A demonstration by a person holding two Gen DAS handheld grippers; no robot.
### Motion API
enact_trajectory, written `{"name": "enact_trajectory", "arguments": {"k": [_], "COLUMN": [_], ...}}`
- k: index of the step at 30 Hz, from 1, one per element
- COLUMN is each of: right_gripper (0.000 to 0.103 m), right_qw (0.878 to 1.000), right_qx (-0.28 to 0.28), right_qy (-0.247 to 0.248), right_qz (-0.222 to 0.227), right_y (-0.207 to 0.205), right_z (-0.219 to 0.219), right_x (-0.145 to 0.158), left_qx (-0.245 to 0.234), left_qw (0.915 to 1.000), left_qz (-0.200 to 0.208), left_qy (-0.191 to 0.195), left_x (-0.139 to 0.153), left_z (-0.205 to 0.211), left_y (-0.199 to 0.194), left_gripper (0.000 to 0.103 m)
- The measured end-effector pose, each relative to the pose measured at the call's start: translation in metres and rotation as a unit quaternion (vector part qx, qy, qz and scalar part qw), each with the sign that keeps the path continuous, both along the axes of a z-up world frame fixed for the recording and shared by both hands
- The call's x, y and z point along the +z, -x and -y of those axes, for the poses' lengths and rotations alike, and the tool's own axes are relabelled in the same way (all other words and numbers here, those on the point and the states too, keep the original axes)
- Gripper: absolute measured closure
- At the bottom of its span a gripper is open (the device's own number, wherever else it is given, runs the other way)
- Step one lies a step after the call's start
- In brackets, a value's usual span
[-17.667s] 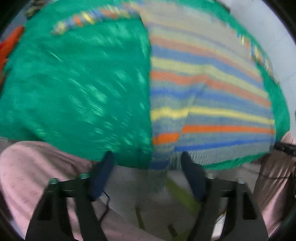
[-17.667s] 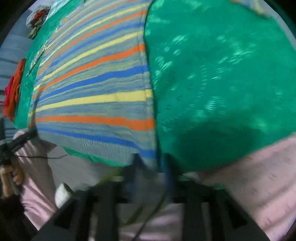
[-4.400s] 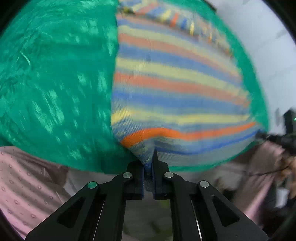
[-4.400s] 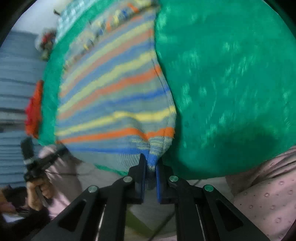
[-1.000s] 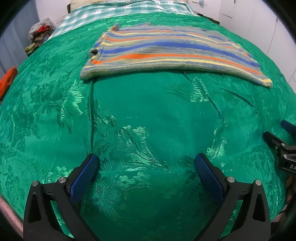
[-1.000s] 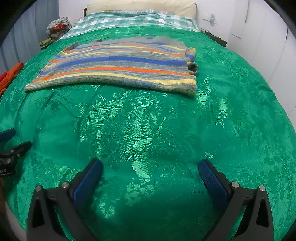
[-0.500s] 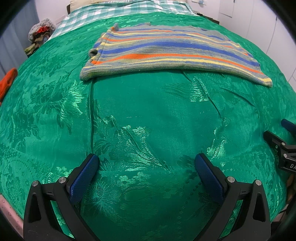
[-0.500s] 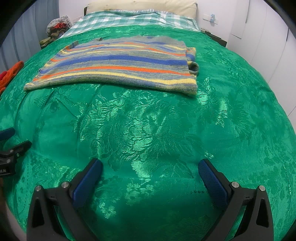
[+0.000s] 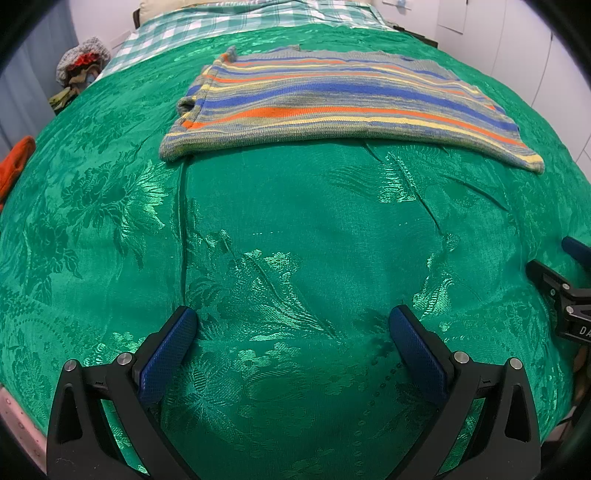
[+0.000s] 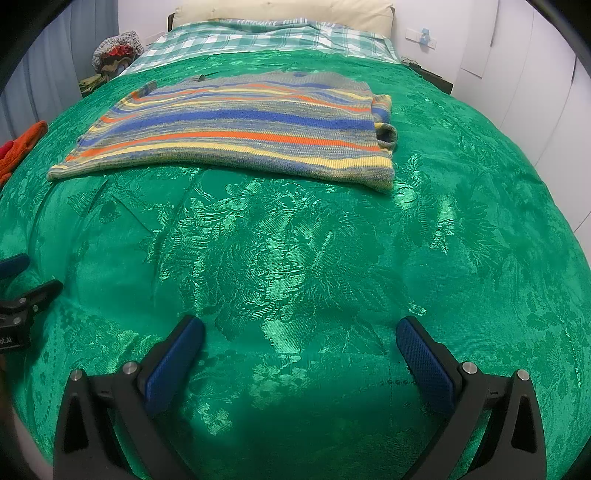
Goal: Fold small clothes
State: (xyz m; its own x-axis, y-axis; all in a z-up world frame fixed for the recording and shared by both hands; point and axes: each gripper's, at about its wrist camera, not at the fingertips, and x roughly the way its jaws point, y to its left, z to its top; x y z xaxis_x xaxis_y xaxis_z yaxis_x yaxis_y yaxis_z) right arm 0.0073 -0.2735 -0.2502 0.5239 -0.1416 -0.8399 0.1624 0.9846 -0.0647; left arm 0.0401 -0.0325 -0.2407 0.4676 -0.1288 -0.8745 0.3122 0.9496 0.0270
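A striped knit sweater (image 9: pixel 332 107) in grey, blue, orange and yellow lies folded flat on the far half of the green bedspread (image 9: pixel 295 229); it also shows in the right wrist view (image 10: pixel 243 129). My left gripper (image 9: pixel 291 332) is open and empty, low over the near part of the bed, well short of the sweater. My right gripper (image 10: pixel 299 343) is open and empty, also over the near bedspread. The right gripper's tip shows at the right edge of the left wrist view (image 9: pixel 561 288); the left gripper's tip shows at the left edge of the right wrist view (image 10: pixel 26 295).
A checked sheet (image 10: pixel 258 37) and a pillow (image 10: pixel 280 11) lie at the head of the bed. An orange garment (image 10: pixel 22 147) lies at the left edge. A pile of clothes (image 10: pixel 114 48) sits at the far left. White cupboards (image 10: pixel 535 74) stand on the right.
Since 4.4 s ago both grippers have let go of the sweater, opened and drawn back. Over the last second nothing has visibly moved.
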Motion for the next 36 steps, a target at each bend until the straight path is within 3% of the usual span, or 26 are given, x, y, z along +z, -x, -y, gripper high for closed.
{"name": "enact_trajectory", "arguments": {"k": [36], "right_gripper": [0.0], "right_qw": [1.0], "right_qx": [-0.004], "right_qy": [-0.002], "right_qz": [-0.019], "right_y": [-0.005], "right_z": [0.004], "right_x": [0.001], "left_qx": [-0.019], "left_qw": [0.9995], "left_qz": [-0.023], "left_qy": [-0.011], "left_x": [0.0], "left_z": [-0.002], "left_y": [-0.01], "left_gripper": [0.001]}}
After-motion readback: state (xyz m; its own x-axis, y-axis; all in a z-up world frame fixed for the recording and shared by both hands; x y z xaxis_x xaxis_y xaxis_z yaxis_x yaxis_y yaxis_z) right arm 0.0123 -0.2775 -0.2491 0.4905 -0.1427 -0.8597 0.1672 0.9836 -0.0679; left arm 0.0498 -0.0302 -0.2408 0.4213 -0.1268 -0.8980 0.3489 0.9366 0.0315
